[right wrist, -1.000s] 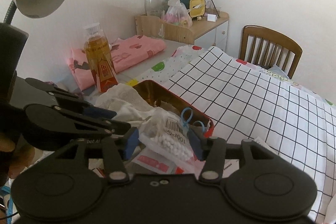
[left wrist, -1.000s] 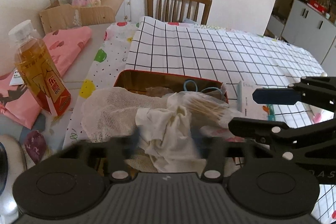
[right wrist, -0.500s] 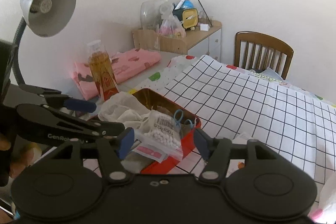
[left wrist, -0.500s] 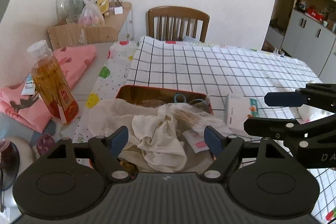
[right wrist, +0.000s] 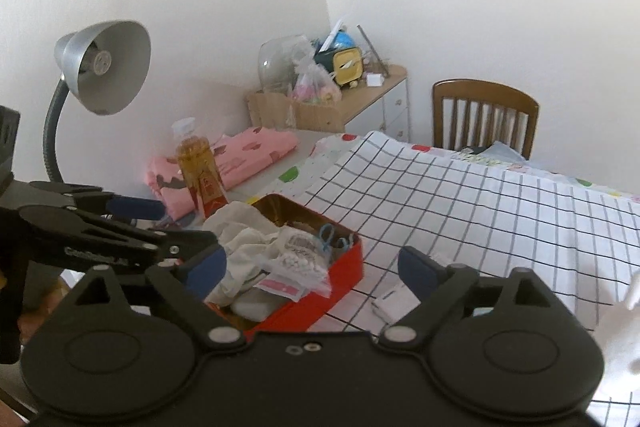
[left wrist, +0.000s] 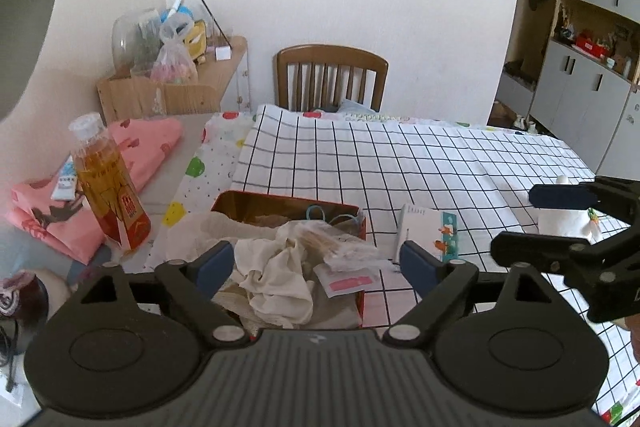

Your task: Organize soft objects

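Observation:
A red tin box (left wrist: 362,227) (right wrist: 344,273) stands on the checked tablecloth, holding white cloths (left wrist: 276,275) (right wrist: 244,247), a bag of cotton swabs (left wrist: 340,247) (right wrist: 300,261) and a pink sachet (left wrist: 348,281). My left gripper (left wrist: 316,265) is open and empty, above and behind the box; it also shows in the right wrist view (right wrist: 160,231). My right gripper (right wrist: 312,269) is open and empty, to the right of the box; it shows in the left wrist view (left wrist: 560,219).
A tea bottle (left wrist: 106,183) stands left of the box beside folded pink cloth (left wrist: 140,147). A small white packet (left wrist: 426,231) lies right of the box. A desk lamp (right wrist: 100,67) rises at left. A chair (left wrist: 332,77) and a cluttered cabinet (left wrist: 180,83) stand behind the table.
Both grippers have opened and pulled back and up from the box. The white cloth and the bag of swabs now lie released in the box.

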`<state>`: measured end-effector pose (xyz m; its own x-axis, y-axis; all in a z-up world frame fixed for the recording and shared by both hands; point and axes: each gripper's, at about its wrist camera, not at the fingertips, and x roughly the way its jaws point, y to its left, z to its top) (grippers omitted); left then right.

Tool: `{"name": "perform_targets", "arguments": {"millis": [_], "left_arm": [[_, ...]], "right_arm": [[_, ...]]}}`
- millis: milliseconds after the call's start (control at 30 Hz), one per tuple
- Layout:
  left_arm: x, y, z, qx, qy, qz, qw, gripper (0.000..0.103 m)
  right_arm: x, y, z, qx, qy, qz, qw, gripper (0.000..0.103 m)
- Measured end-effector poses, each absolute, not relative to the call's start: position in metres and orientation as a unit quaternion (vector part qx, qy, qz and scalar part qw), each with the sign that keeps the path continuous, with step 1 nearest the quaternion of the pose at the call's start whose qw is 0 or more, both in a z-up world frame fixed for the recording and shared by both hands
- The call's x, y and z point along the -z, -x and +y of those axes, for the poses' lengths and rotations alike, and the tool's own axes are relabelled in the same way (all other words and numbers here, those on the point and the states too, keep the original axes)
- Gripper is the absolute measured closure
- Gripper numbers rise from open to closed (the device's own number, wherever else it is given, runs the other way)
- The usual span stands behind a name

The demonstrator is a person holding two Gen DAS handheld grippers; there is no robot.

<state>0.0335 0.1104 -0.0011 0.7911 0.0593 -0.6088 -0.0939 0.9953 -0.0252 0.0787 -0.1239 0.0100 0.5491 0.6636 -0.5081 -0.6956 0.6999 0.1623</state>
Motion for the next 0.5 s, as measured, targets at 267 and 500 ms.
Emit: {"name": "perform_targets", "arguments": {"millis": [267,500], "left_arm": [[-0.007,-0.025,0.083,-0.045,-0.007,0.303,0.952,0.000],[-0.008,-0.018,0.075,-0.013,0.018,0.303,0.953,0.000]], "right_arm": [[-0.017,-0.070,-0.151,-0.363,0.008,0.256,0.896,0.000],[-0.018,-0.060,-0.166,-0.354,-0.003,0.249,0.901,0.000]]}}
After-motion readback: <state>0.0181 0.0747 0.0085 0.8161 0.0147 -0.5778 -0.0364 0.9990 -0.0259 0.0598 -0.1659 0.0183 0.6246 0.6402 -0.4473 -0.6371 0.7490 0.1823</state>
